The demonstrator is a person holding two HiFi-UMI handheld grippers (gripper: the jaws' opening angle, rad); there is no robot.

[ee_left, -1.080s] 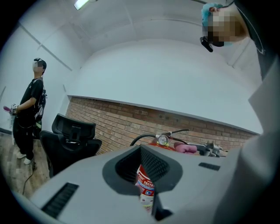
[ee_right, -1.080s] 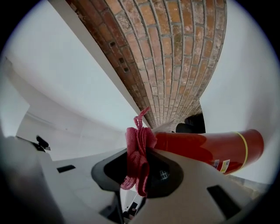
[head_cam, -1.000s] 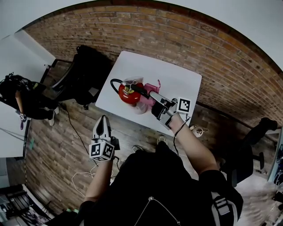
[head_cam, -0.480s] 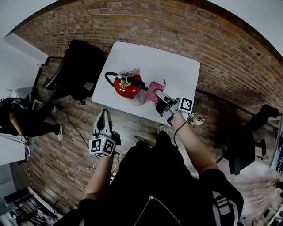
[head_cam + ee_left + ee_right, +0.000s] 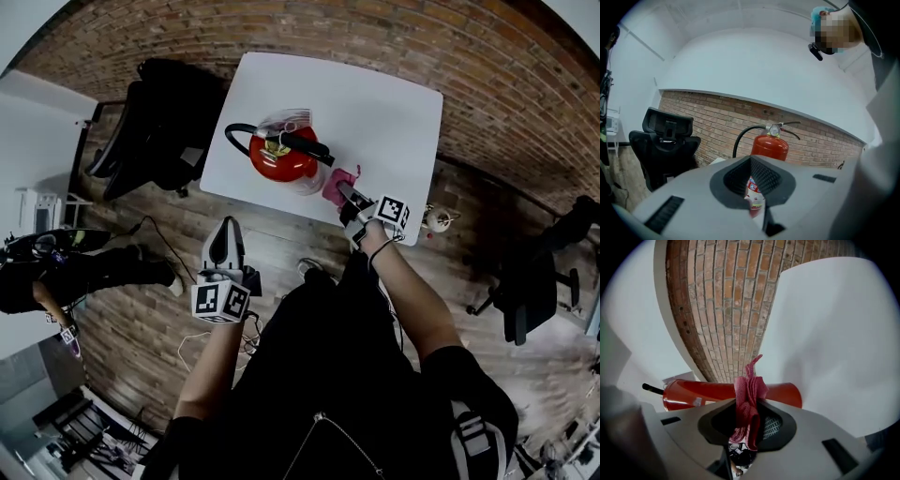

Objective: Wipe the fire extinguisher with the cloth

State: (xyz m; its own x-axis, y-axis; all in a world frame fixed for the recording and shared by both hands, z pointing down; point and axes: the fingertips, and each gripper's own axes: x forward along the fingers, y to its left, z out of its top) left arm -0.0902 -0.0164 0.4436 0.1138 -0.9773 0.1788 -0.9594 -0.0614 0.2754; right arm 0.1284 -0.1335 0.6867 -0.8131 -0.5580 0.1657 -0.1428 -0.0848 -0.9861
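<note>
Red cylindrical fire extinguisher (image 5: 281, 157) stands upright near white tabletop (image 5: 375, 103) front edge. Right claw (image 5: 349, 195) clamps crumpled pink cloth (image 5: 337, 182) just beside its flank, apparently positioned for wiping. Left claw (image 5: 225, 246) closed, empty, off tabletop.

A white desk (image 5: 375, 103) stands on a brick-patterned floor (image 5: 487, 84). A black office chair (image 5: 159, 122) sits just beside its left edge.
</note>
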